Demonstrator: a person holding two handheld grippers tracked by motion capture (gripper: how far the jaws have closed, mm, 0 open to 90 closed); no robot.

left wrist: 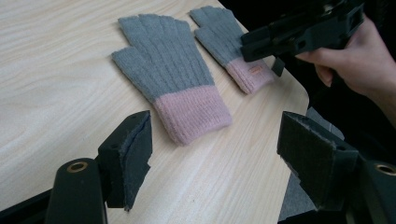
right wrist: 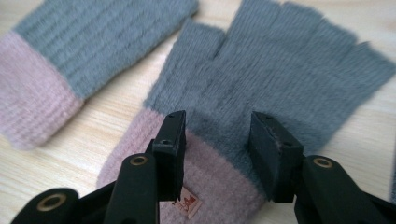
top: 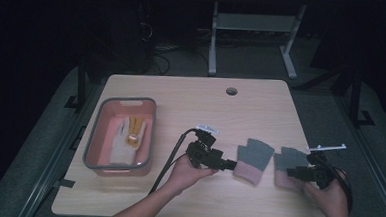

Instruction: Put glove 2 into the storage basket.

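Note:
Two grey fingerless gloves with pink cuffs lie flat side by side on the wooden table. The left glove (top: 253, 159) (left wrist: 173, 79) (right wrist: 84, 51) rests just past my left gripper (top: 230, 165) (left wrist: 219, 140), whose jaws stand wide open and empty short of its cuff. The right glove (top: 286, 161) (left wrist: 229, 46) (right wrist: 280, 70) lies under my right gripper (top: 290, 171) (left wrist: 261, 44) (right wrist: 217, 149). That gripper is open, with its jaws straddling the pink cuff near a small label; whether they touch the knit I cannot tell.
A pink bin with a grey rim (top: 93, 133) stands at the table's left and holds a white and yellow glove (top: 127, 137). A cable hole (top: 231, 91) sits near the far edge. The table's right edge (left wrist: 299, 93) is close to the right glove.

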